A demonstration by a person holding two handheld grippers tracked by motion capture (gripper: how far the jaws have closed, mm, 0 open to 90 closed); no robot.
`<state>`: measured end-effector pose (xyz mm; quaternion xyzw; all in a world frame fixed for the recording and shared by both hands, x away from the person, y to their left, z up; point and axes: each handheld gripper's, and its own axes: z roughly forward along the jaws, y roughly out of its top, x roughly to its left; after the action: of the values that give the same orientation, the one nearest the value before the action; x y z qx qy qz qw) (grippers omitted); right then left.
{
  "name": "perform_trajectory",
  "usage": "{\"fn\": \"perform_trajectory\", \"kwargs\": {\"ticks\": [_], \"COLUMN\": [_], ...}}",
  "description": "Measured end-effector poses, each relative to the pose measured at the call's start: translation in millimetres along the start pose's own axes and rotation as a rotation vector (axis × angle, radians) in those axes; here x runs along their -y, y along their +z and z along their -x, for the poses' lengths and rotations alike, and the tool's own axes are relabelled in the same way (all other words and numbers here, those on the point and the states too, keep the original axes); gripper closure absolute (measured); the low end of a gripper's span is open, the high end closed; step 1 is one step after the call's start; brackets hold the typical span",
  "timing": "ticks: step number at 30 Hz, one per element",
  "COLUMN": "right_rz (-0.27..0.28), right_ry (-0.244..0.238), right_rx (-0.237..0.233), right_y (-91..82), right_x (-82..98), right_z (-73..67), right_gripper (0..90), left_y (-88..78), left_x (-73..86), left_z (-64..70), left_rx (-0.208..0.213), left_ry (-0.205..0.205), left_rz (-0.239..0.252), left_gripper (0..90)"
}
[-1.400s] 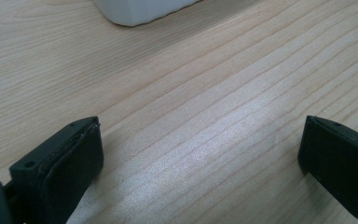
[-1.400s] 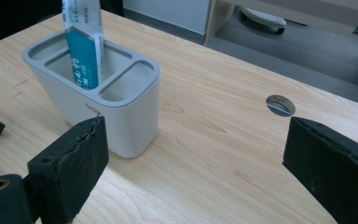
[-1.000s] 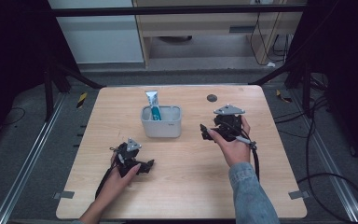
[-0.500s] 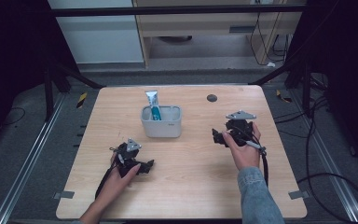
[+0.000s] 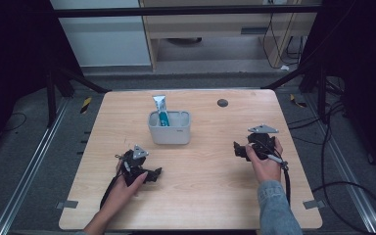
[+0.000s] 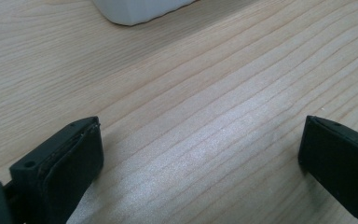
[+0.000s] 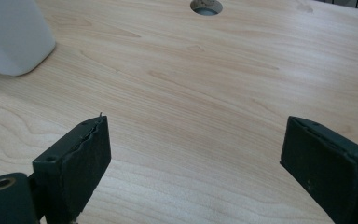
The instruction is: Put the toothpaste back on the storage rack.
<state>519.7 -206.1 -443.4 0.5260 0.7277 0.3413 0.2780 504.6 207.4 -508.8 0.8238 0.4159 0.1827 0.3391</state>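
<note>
Between the tongs stands the bin with the tube upright inside. Right tongs have drawn back from it; left tongs unmoved. Both gape, empty: placement looks done.

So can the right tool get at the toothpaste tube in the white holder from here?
Probably yes: the right tool is open, bare table lies between it and the holder, and the tube sticks up above the rim.

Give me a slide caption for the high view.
Two open grippers, left and right, rest on a table flanking a cup holding a tube.
</note>
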Motion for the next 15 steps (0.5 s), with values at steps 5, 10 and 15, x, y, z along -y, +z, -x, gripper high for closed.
{"fn": "perform_trajectory", "kwargs": {"ticks": [5,10,15], "right_rz": [-0.018,-0.046,-0.074], "right_ry": [0.012,0.019,0.042], "right_rx": [0.003,0.003,0.0], "right_y": [3.7,11.0,18.8], "right_x": [8.9,18.7,30.4], "right_z": [2.6,4.2,5.8], "right_gripper": [8.5,8.3,8.4], "left_y": [0.0,0.0,0.0], "left_x": [0.0,0.0,0.0], "left_z": [0.0,0.0,0.1], "left_rx": [0.0,0.0,0.0], "left_ry": [0.0,0.0,0.0], "left_rz": [0.0,0.0,0.0], "left_gripper": [0.0,0.0,0.0]}}
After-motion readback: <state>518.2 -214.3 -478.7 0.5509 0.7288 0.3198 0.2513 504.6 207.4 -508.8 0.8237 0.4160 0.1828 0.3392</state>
